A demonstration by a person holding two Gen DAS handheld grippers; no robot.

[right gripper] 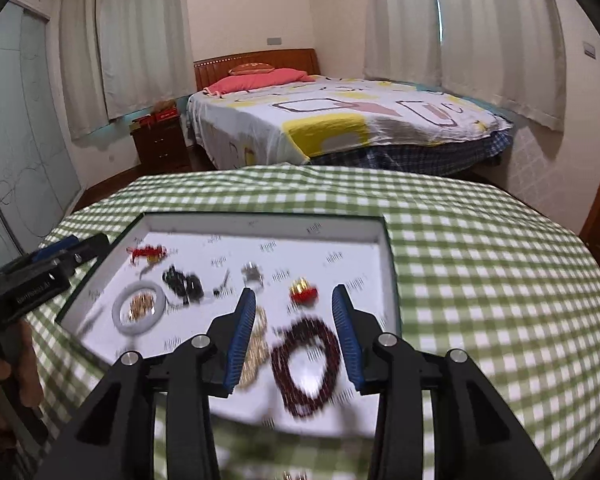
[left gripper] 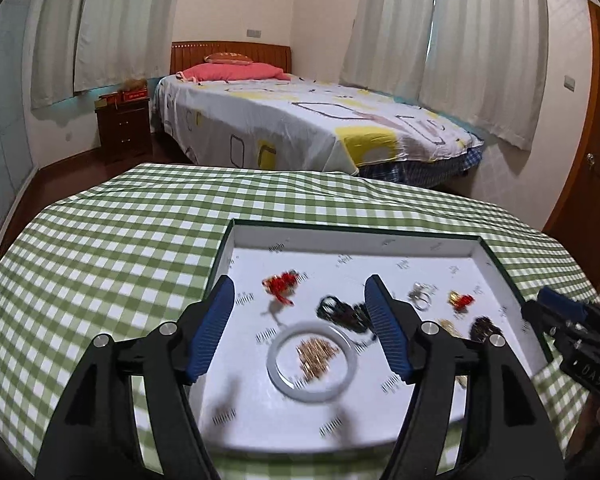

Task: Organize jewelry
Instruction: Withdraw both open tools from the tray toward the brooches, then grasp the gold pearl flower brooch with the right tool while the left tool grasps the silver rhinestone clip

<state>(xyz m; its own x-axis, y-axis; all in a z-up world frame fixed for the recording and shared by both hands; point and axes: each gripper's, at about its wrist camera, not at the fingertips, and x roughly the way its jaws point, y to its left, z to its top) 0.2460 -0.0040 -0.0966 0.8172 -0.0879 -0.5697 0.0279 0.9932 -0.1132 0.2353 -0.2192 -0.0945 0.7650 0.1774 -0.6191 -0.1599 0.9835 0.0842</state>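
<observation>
A shallow white tray [left gripper: 352, 240] with a dark green rim lies on the checked tablecloth and holds the jewelry. In the left wrist view my left gripper [left gripper: 300, 280] hovers open over a white bangle [left gripper: 274, 360] that rings a gold chain [left gripper: 316, 358]. A red ornament [left gripper: 280, 284], a black piece [left gripper: 340, 312] and a silver ring [left gripper: 420, 296] lie further in. In the right wrist view my right gripper [right gripper: 294, 291] stands open above a dark red bead bracelet [right gripper: 280, 360]. A gold chain [right gripper: 256, 352] lies beside its left finger, and a red-gold piece [right gripper: 304, 294] lies beyond. Nothing is held.
The green-and-white checked tablecloth [left gripper: 120, 240] reaches past the tray on all sides. The other gripper shows at each view's edge: the right one [left gripper: 572, 320], and the left one [right gripper: 60, 256] with a hand on it. A bed [left gripper: 300, 120] and a nightstand [left gripper: 124, 128] stand beyond the table.
</observation>
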